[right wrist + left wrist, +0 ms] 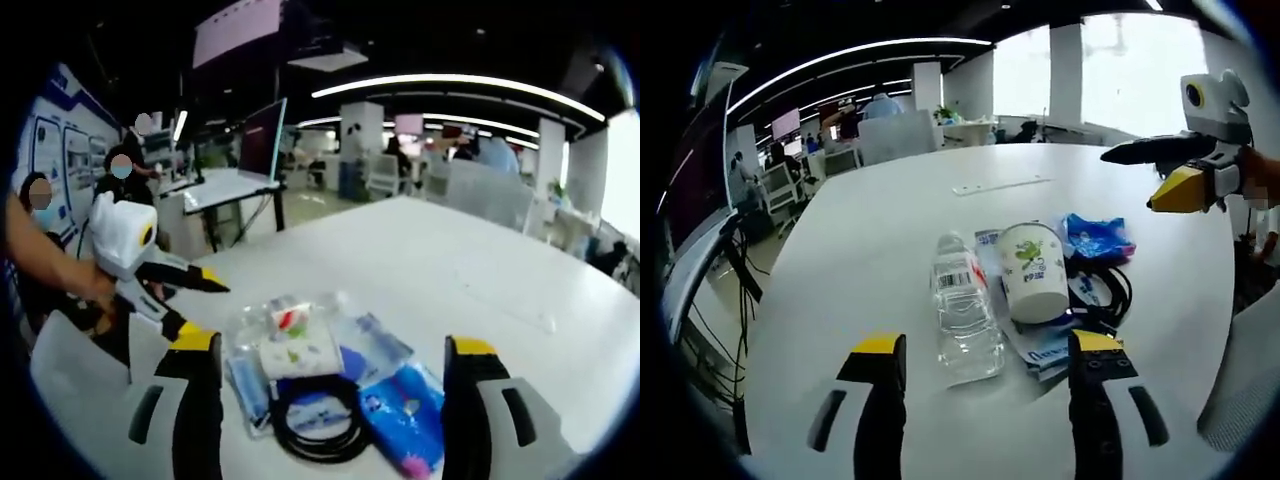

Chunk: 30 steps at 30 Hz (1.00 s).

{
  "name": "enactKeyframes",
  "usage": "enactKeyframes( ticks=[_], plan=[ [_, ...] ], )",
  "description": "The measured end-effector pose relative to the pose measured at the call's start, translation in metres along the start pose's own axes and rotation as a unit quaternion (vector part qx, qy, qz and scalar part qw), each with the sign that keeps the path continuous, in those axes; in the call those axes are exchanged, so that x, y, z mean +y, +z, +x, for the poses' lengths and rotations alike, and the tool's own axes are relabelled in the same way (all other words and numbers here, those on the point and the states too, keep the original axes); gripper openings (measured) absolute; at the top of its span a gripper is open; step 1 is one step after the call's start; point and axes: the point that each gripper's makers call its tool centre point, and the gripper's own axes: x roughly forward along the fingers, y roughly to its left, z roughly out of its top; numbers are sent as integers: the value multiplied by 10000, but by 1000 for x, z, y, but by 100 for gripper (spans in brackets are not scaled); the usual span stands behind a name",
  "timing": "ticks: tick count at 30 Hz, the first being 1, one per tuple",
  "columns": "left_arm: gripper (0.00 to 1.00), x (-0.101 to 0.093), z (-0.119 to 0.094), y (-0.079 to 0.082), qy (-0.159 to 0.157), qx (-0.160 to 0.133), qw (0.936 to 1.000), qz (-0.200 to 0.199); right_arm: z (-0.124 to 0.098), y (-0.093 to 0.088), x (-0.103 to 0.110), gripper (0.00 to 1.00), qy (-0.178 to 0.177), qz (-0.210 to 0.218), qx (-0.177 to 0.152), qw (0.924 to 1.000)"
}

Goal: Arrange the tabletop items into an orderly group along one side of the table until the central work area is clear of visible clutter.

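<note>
The left gripper [985,375], jaws wide and empty, faces the clear crumpled plastic water bottle [962,310], whose long axis runs straight away between them. The right gripper [335,385], also wide and empty, hovers over the coiled black cable [318,415] and blue plastic packet [405,415].

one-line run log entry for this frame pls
left gripper: open, empty | right gripper: open, empty | plastic bottle, paper cup, black cable, blue packet: clustered on white table | phase: approach

No print on the items is legible.
</note>
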Motion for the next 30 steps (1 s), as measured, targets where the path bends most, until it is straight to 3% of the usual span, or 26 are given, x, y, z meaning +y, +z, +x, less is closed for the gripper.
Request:
enactKeyframes(
  ticks=[30],
  plan=[
    [51,18,31,-3,82,250,9995,-161,40,3,4,77,311,-28,183,9993]
  ],
)
